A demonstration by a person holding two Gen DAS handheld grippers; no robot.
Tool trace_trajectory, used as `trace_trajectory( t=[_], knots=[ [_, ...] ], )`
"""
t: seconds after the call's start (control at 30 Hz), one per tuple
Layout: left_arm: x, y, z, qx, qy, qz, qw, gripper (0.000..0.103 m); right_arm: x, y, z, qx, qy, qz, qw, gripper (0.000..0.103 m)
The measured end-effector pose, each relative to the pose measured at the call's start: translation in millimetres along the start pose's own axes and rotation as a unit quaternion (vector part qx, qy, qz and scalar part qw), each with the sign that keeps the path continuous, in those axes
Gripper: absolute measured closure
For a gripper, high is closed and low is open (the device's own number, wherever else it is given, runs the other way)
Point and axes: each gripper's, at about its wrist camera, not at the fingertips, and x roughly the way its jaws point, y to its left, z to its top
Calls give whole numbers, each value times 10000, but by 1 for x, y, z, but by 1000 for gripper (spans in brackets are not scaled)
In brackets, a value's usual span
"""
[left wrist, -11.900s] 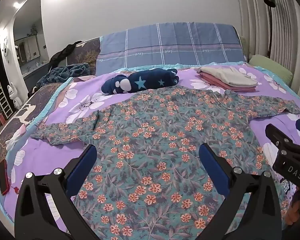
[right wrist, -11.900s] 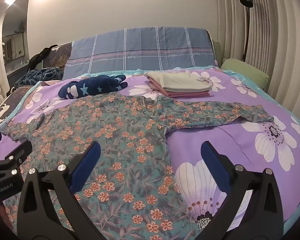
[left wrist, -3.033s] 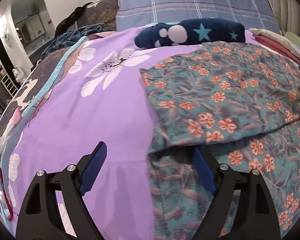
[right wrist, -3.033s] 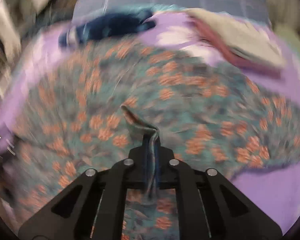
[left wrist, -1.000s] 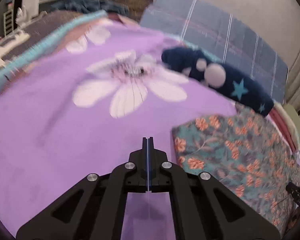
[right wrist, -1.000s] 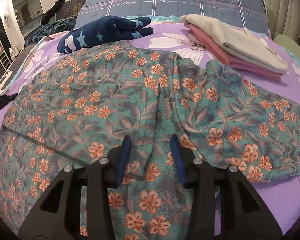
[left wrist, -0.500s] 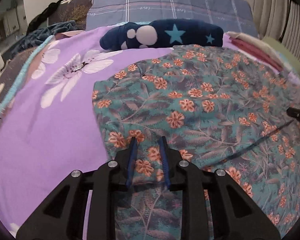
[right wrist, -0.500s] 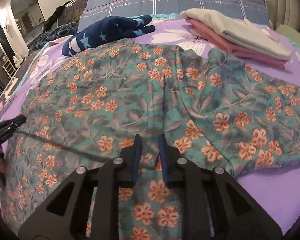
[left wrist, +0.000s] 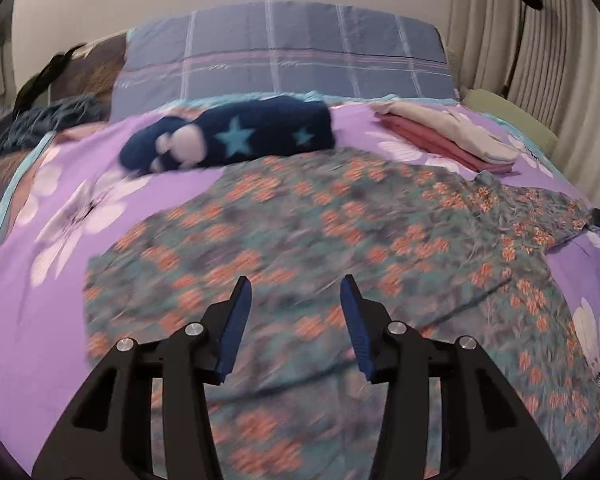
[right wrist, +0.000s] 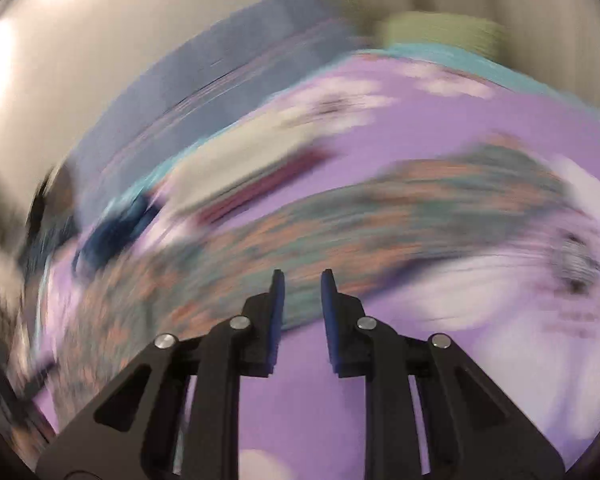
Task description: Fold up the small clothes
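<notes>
A teal floral shirt with orange flowers (left wrist: 340, 240) lies on the purple flowered bedspread (left wrist: 52, 280), its left sleeve folded in over the body and its right sleeve (left wrist: 540, 216) still stretched out to the right. My left gripper (left wrist: 296, 292) is open and empty above the shirt's lower left part. My right gripper (right wrist: 302, 280) is open a little and empty; its view is badly blurred, with the shirt's sleeve (right wrist: 440, 196) ahead of it.
A navy star-patterned garment (left wrist: 228, 140) lies beyond the shirt. A folded cream and pink stack (left wrist: 448, 136) sits at the back right. A plaid blue pillow (left wrist: 284, 52) stands at the headboard, and a green pillow (left wrist: 508, 116) by the curtains.
Both grippers have opened wider and let go of the fold. The left one has pulled back over the shirt. The right one has swung fast to the right, toward the outstretched sleeve.
</notes>
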Motion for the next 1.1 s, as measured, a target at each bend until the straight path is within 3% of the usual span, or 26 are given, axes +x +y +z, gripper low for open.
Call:
trace_trajectory(
  t=[0.07,0.13,0.2,0.27,0.4,0.43,0.47,0.5,0.53,0.63,0.73,0.87,1.0,1.1],
  knots=[
    [18,-15,6,-8,109,-95,9999,56,-8,-36,11,454,-139,-231,9986,83],
    [43,-26,3,61,424,-203,9989,56,-9,-73,20,950,-168,-348,9947,76],
    [71,-36,-5,184,866,-80,9960,54,-3,-94,22,1385,-124,-288,9899,56],
    [69,-43,-7,393,737,95,9965,54,5,-109,26,1708,-119,-70,9852,57],
    [67,-41,-10,359,725,71,9967,52,25,-111,42,1848,-439,81,9818,46],
    [67,-40,-10,329,731,42,9968,52,29,-110,45,1844,-490,17,9816,47],
    [67,-38,-11,310,727,23,9969,52,35,-108,49,1862,-547,-135,9809,65],
    [66,-39,-12,302,719,16,9970,52,39,-109,52,1910,-513,-177,9801,89],
    [65,-38,-12,303,714,18,9970,52,47,-111,54,2035,-389,-80,9783,98],
    [68,-42,-10,313,724,34,9969,51,48,-110,58,2369,-509,282,9698,98],
    [67,-42,-10,299,723,17,9969,51,36,-66,63,1987,-725,688,9749,98],
    [68,-39,-9,236,711,-77,9972,48,38,47,54,952,-388,1722,9797,98],
    [66,-35,-9,129,698,-276,9971,44,48,187,1,-509,217,2681,9618,98],
    [63,-28,-9,-64,650,-466,9968,44,65,259,-57,-1523,758,2906,9416,98]
  ],
)
